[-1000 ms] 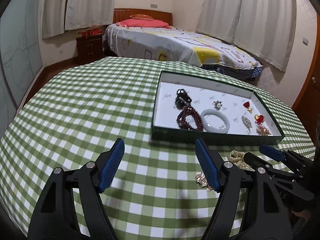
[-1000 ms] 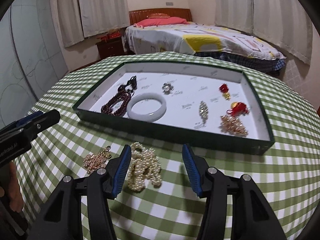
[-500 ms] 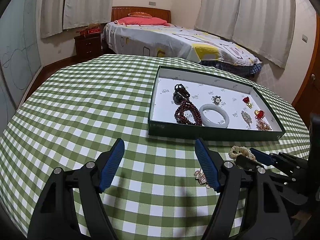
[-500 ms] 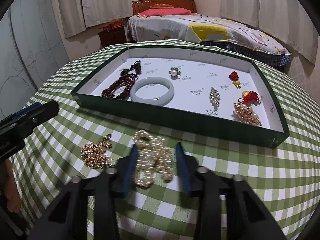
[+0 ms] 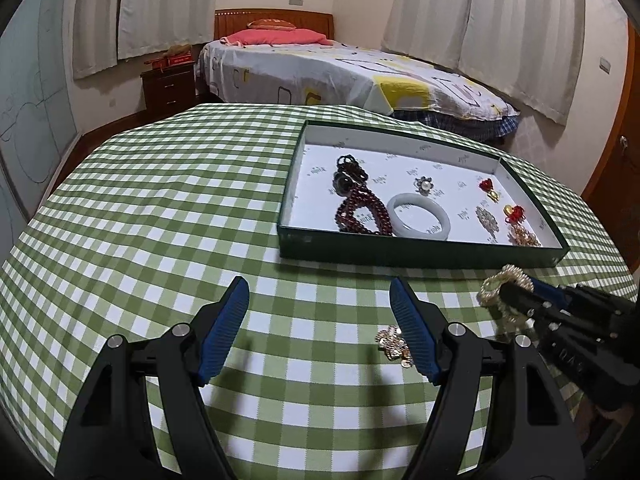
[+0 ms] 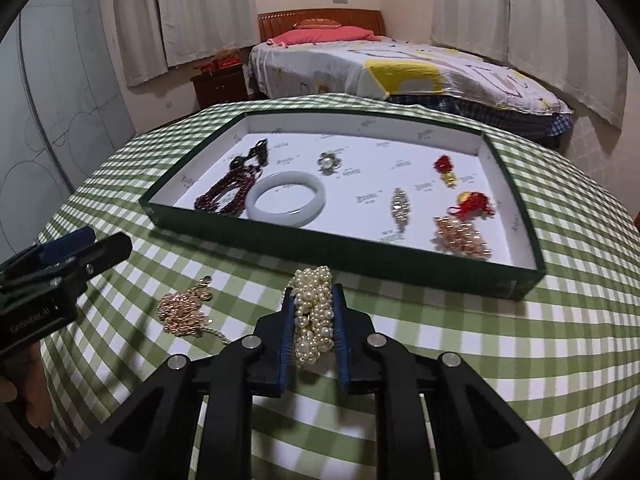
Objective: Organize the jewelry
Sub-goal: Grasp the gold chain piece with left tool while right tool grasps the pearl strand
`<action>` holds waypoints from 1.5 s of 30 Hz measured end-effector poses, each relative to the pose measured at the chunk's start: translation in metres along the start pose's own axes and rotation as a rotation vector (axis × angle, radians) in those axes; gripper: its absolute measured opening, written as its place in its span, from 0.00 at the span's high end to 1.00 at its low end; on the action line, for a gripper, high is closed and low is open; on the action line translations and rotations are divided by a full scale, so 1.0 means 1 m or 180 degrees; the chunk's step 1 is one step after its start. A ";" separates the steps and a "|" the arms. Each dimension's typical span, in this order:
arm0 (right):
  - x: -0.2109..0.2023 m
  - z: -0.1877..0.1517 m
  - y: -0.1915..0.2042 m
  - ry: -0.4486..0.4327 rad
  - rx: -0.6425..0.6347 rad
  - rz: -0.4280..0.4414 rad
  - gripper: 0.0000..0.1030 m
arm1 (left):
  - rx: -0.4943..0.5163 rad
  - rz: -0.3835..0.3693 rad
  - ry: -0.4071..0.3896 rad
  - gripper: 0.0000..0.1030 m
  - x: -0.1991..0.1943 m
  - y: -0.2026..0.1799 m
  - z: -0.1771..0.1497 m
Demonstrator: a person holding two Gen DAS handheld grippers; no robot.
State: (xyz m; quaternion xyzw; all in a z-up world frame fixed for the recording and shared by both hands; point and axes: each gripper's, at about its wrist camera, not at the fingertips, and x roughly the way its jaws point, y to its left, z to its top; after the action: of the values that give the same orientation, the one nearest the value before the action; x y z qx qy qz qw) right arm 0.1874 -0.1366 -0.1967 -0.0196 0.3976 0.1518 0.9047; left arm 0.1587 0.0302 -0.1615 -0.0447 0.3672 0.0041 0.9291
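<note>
Pearl strand point(image 6: 313, 316) sat low in the frame's centre, pinched by the right gripper point(image 6: 314, 300), whose jaws had just been closing; the left gripper point(image 5: 320, 294) stayed spread, empty.

My left wrist view looks forward and down along its fingers point(image 5: 236, 320) from low over the checked tablecloth point(image 5: 152, 216), with the green tray point(image 5: 420, 250) ahead and off to its right. My right wrist view sits nearer that tray point(image 6: 340, 248), facing it almost square on (same downward tilt). Both views share the tray, the cloth in front of it, and the bed point(image 6: 400, 68) beyond it; each also catches the other gripper at its edge.
</note>
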 end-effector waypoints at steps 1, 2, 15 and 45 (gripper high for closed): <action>-0.001 0.000 -0.002 -0.0006 0.0006 -0.0017 0.82 | 0.0012 -0.0005 0.0005 0.31 0.000 -0.001 0.000; -0.002 0.000 -0.004 -0.0013 0.0012 -0.0033 0.82 | 0.0026 -0.0010 0.0013 0.31 0.001 -0.003 -0.001; -0.017 -0.007 -0.039 -0.0100 0.0188 -0.0223 0.82 | 0.0201 -0.0115 0.0119 0.31 0.013 -0.030 -0.007; -0.017 -0.014 -0.045 -0.0092 0.0255 -0.0164 0.82 | 0.0566 -0.0356 0.0313 0.65 0.033 -0.053 -0.024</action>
State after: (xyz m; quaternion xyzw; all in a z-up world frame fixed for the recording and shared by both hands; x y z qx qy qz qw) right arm 0.1795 -0.1856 -0.1983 0.0087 0.3895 0.1127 0.9140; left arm 0.1687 -0.0256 -0.1971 0.0173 0.4082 -0.0825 0.9090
